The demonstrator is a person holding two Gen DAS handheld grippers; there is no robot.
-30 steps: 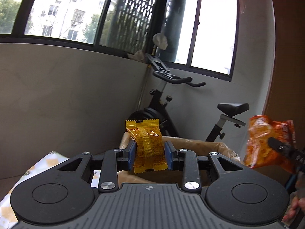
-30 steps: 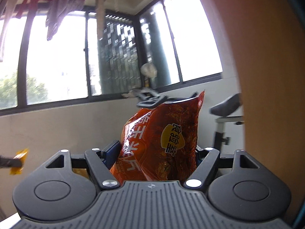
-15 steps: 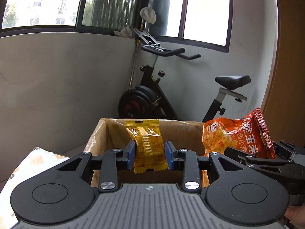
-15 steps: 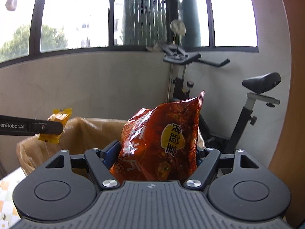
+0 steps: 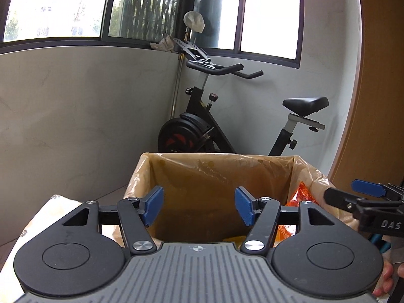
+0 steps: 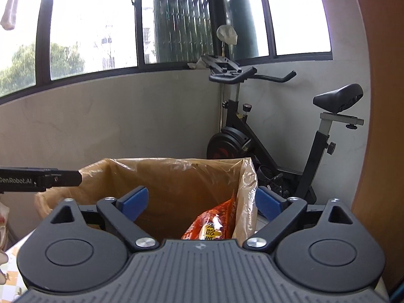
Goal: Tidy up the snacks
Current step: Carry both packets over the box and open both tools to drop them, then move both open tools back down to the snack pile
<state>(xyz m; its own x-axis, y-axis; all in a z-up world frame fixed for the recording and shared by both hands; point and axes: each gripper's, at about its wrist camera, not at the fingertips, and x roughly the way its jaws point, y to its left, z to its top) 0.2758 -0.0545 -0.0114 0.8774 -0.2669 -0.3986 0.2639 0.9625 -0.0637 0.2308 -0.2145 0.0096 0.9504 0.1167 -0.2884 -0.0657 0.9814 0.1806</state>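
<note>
Seen from the left wrist, all placed against the lined cardboard box (image 5: pixel 217 176): left of the box, a patterned cloth on the surface (image 5: pixel 38 217). Over the box's near rim, the left gripper (image 5: pixel 199 208), blue pads spread wide with nothing between them, jaws having just opened. Below, by the near wall under the right pad, a sliver of the yellow snack packet (image 5: pixel 233 239). Against the box's right wall, the orange snack bag (image 5: pixel 300 195), partly hidden by plastic liner and the gripper's linkage. Past the right rim, the right gripper (image 5: pixel 353 192) reaching in from the edge, fingertips of a hand (image 5: pixel 386 279) beneath it. Behind the box, an exercise bike (image 5: pixel 202 128) against a grey wall under windows; further right, a wooden panel (image 5: pixel 378 101).

Seen from the right wrist: the left gripper's black finger entering from the left over the box's left rim. Over the box's right side, the right gripper, pads apart and empty, jaws having just opened. Lower down between them, the orange snack bag inside the box, leaning on the liner of the right wall, clear of both pads.
</note>
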